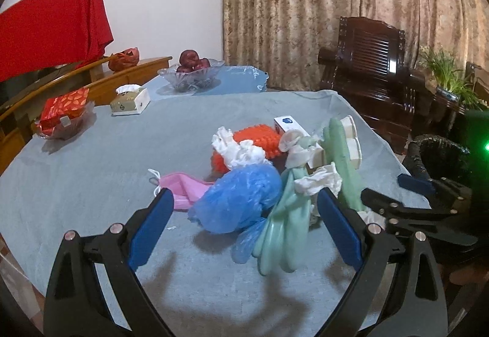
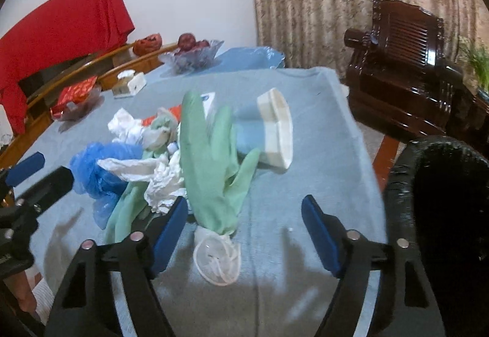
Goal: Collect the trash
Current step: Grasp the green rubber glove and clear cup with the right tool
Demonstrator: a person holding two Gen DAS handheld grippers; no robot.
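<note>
Right-wrist view showed the right gripper spread wide and empty over the blue tablecloth, where a green rubber glove lay lengthwise, cuff away and fingers toward the camera, amid the trash pile, while the left gripper gaped over a blue plastic bag.

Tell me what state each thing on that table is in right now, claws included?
Left claw: open, astride the blue plastic bag.
Right claw: open, nothing gripped.
Green glove: limp, flat on the cloth.
White tissue: crumpled.
Pink mask: lying folded.
Tissue box: tissue poking out.
Bin: open, bag-lined.
</note>
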